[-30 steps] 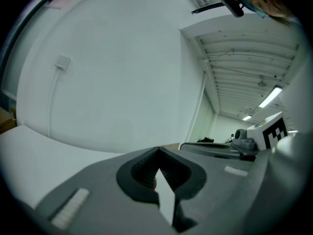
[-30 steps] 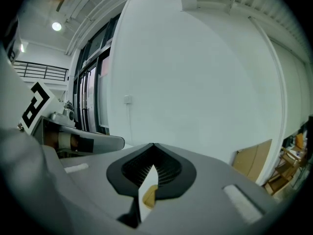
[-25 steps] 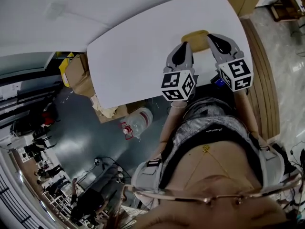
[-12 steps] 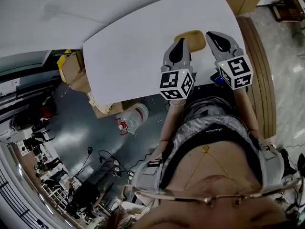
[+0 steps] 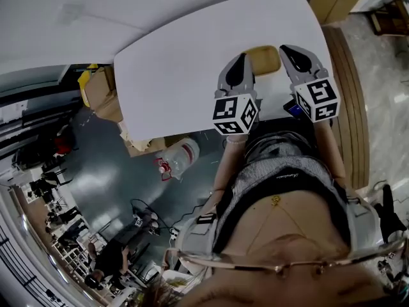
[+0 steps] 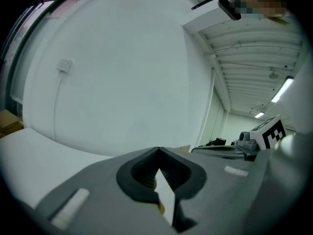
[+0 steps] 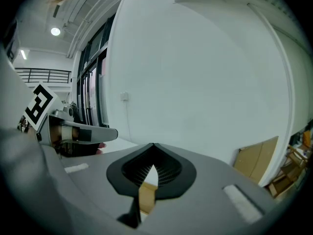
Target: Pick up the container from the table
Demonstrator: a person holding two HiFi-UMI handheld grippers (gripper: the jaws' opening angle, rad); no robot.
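Jaws of both grippers are closed, tips meeting, with nothing held: the left gripper (image 5: 239, 66) (image 6: 157, 153) and the right gripper (image 5: 294, 57) (image 7: 153, 146) hover low over the table (image 5: 185, 50). The tan container (image 5: 265, 58) sits on the tabletop near its near edge, toward the right corner, between the 2 grippers. Cardboard boxes (image 5: 102, 98) and a plastic jug (image 5: 182, 155) lie on the floor beyond the tabletop's left edge.

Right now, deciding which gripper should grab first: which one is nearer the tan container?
Right, narrowly. The right gripper, jaws shut, sits at the right edge of the container; the left gripper, also shut, flanks its left side. It is nearly even in the head view.
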